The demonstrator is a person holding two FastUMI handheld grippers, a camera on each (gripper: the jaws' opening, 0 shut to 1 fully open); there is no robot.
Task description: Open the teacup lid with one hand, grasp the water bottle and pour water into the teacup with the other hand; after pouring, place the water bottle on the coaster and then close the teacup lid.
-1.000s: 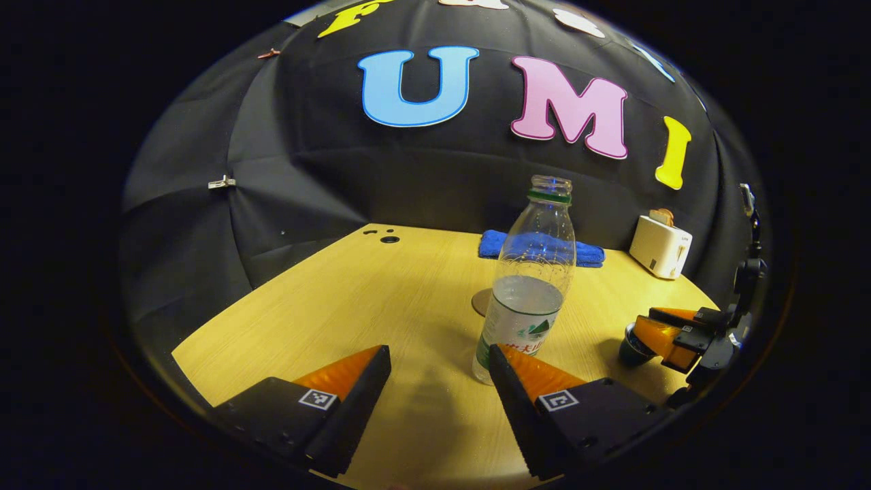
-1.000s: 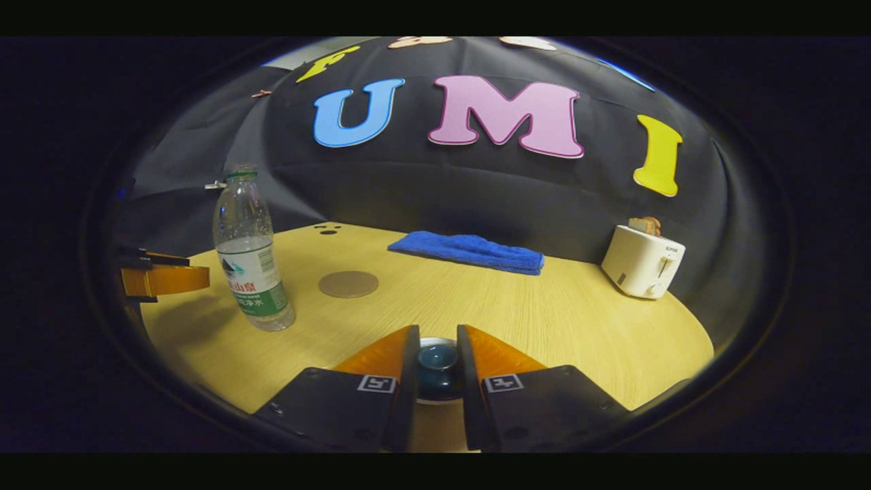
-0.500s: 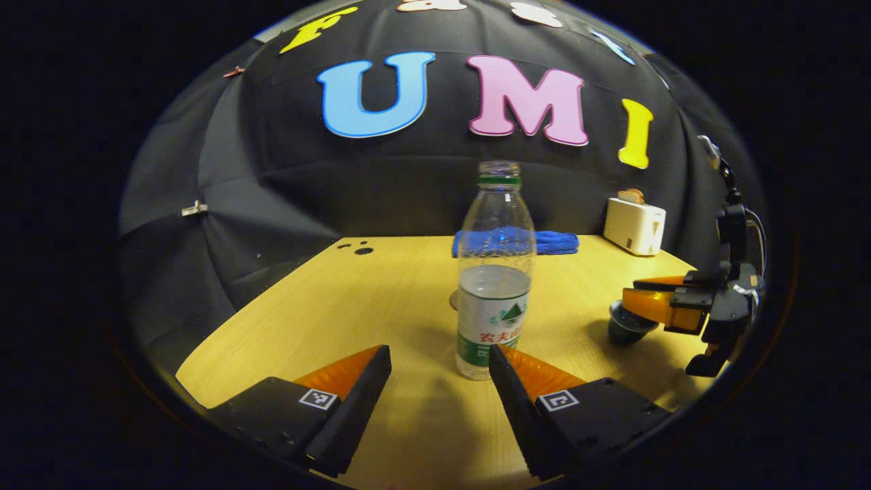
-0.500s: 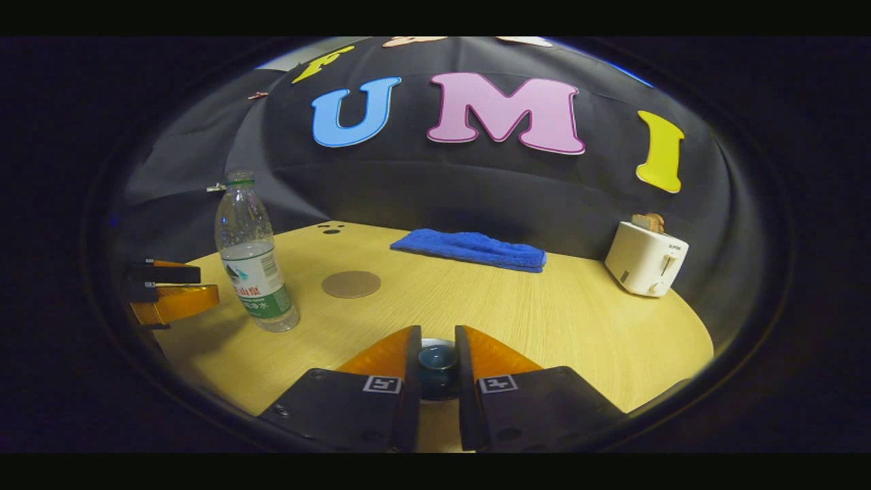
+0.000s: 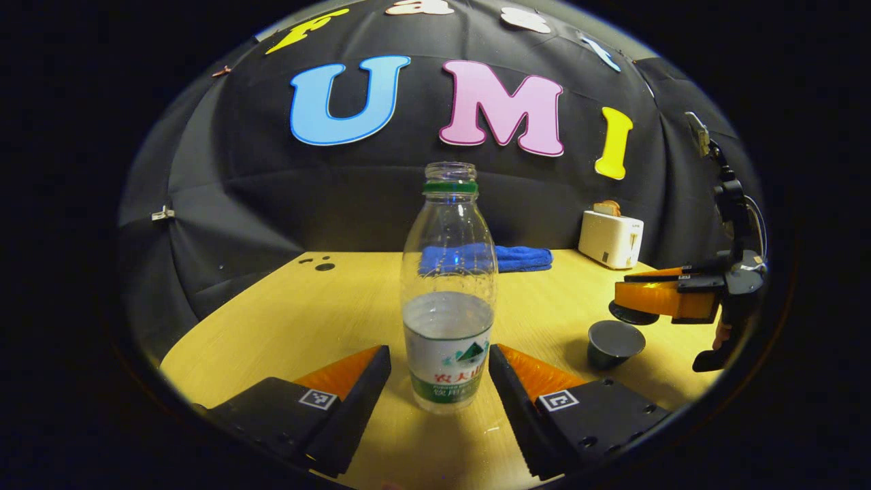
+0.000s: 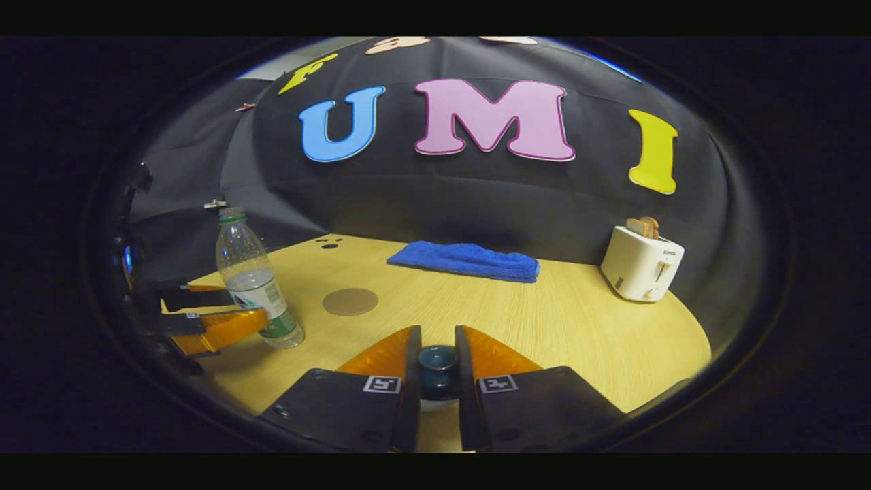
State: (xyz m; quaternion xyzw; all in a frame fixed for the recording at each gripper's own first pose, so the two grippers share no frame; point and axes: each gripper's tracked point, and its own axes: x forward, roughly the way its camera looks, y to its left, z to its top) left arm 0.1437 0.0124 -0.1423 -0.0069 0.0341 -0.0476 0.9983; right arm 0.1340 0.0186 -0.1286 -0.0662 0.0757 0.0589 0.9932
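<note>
Left claw point(image 5: 439, 359) straddles upright water bottle point(image 5: 448, 299), fingers apart.

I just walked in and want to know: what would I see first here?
A clear water bottle with no cap stands on the wooden table, right between the open left claw's fingers. To its right, the right claw holds the lid lifted above the uncovered teacup.

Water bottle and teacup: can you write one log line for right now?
right gripper: shut on lid, lifted | teacup: open | left gripper: open around water bottle | coaster: bare
</note>
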